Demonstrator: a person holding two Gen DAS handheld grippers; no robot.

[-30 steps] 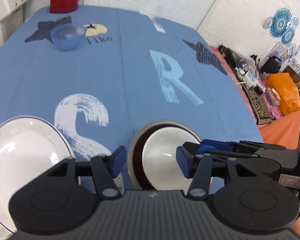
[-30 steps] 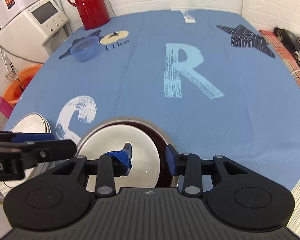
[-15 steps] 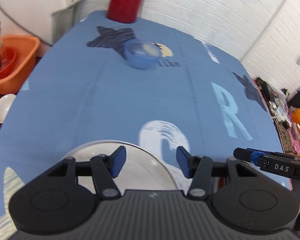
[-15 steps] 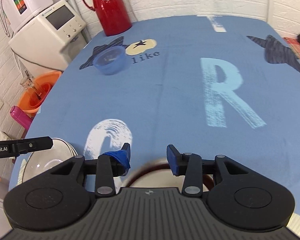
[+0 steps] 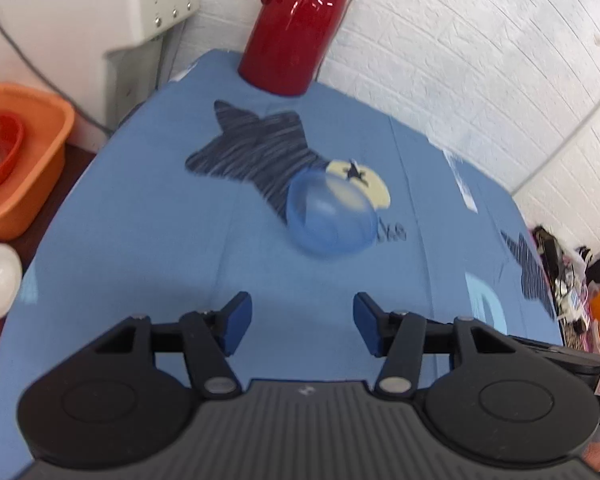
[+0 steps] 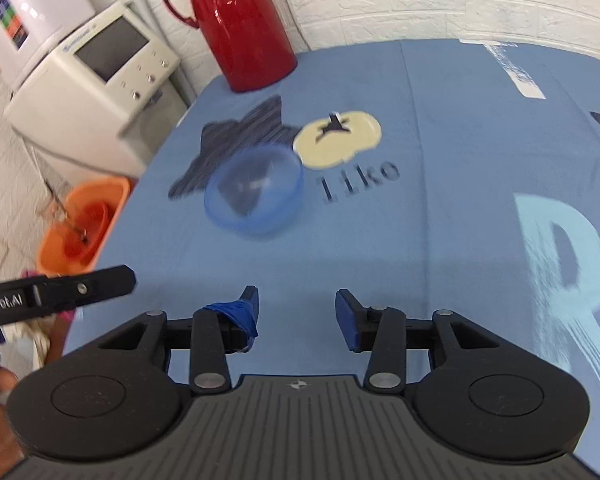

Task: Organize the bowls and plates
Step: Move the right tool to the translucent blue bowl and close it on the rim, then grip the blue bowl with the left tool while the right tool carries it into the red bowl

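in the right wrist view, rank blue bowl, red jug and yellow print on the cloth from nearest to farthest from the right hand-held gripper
1. Blue bowl: ahead of the right hand-held gripper, slightly left, on the dark star print.
2. Yellow print: just past the bowl, to its right.
3. Red jug: at the table's far edge, by the wall.

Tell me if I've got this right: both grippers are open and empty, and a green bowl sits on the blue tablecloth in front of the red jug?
Nearly. The bowl is blue, not green, as the right wrist view shows. Left gripper and right gripper are open and empty; the tablecloth and red jug are as described.
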